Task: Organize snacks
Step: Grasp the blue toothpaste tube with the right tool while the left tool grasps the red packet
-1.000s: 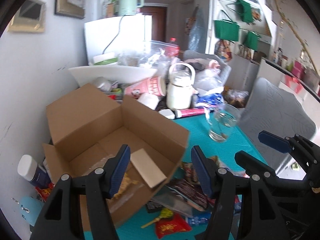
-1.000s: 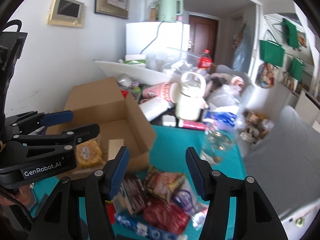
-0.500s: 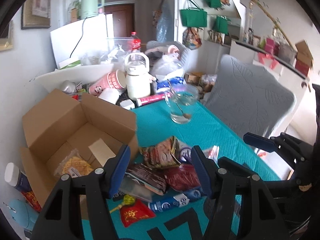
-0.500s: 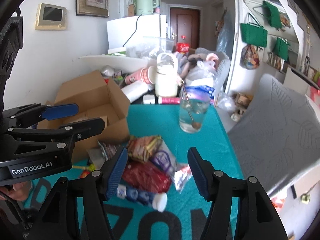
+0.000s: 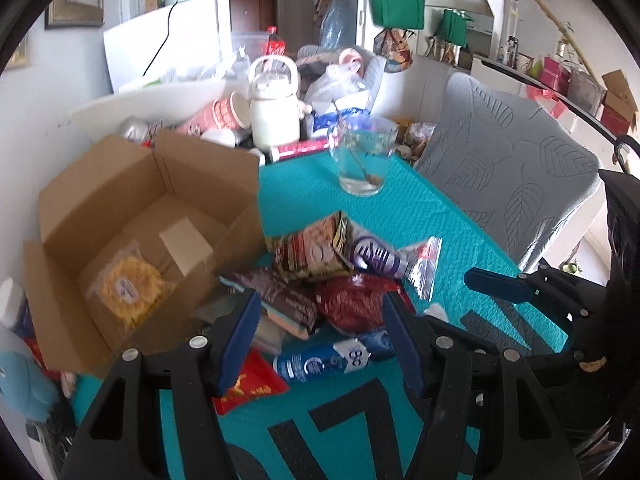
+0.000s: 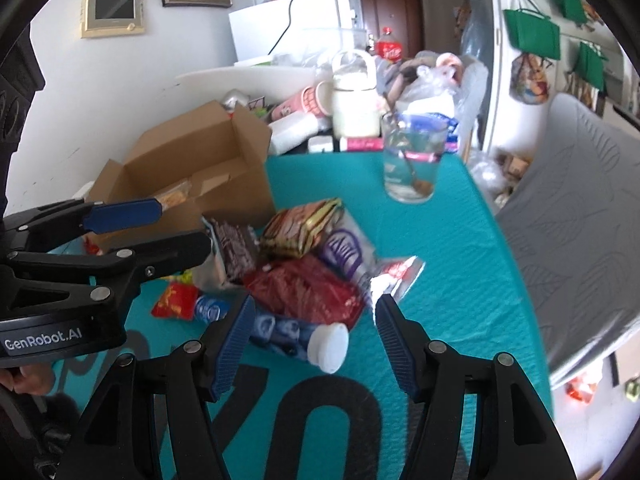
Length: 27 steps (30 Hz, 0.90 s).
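Both the left tongs [image 5: 320,336] and right tongs [image 6: 314,338] hover with jaws spread wide, empty, above a heap of snack packets [image 6: 304,256] on the teal bench [image 6: 448,240]. Left of the heap stands an open cardboard box [image 5: 132,216] with one yellow snack bag [image 5: 126,286] inside. A glass [image 6: 412,160] stands farther back.

The room is being lit brightly by daylight. Both views are being bent by fisheye distortion, with dark corners. The snacks [image 5: 340,280] are being smeared by motion blur.
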Tool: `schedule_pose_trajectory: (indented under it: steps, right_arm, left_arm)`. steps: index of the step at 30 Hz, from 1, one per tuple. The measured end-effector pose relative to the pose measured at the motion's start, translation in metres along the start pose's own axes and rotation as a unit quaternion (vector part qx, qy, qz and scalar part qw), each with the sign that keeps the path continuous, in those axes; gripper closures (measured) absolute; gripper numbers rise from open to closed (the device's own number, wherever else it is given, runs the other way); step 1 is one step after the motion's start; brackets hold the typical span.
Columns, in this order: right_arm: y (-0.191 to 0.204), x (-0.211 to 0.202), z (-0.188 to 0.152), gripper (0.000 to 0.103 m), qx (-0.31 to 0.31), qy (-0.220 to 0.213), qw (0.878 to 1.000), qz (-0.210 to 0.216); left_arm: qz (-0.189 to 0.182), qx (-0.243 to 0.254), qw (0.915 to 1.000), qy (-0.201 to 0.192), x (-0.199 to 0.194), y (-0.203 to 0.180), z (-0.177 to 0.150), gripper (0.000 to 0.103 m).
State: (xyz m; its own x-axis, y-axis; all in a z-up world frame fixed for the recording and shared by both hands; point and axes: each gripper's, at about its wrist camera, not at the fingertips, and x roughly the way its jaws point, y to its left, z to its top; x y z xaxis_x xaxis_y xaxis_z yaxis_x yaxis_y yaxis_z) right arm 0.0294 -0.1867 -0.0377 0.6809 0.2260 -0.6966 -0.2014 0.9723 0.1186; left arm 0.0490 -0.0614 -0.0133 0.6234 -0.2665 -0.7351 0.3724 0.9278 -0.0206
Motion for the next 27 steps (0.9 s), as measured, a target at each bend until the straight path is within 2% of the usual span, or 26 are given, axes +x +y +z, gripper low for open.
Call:
schedule_pose_trajectory:
  steps: [6, 13, 19, 27]
  right_arm:
    - [-0.004, 0.021, -0.012, 0.042, -0.011, 0.021, 0.999, 0.043]
    - [-0.005, 0.024, -0.023, 0.061, -0.011, 0.037, 0.997, 0.065]
    - [0.007, 0.016, -0.038, 0.062, -0.029, 0.049, 0.996, 0.069]
    - [0.036, 0.012, -0.059, 0.063, -0.052, 0.08, 0.991, 0.092]
  left_arm:
    - [0.02, -0.029, 0.9991, 0.022, 0.011, 0.011, -0.018, 0.041]
    - [0.051, -0.07, 0.9956, 0.036, 0.014, 0.032, -0.039, 0.041]
    - [0.071, -0.086, 0.9924, 0.054, 0.013, 0.05, -0.055, 0.041]
    - [0.073, -0.086, 0.9916, 0.065, 0.001, 0.058, -0.075, 0.041]
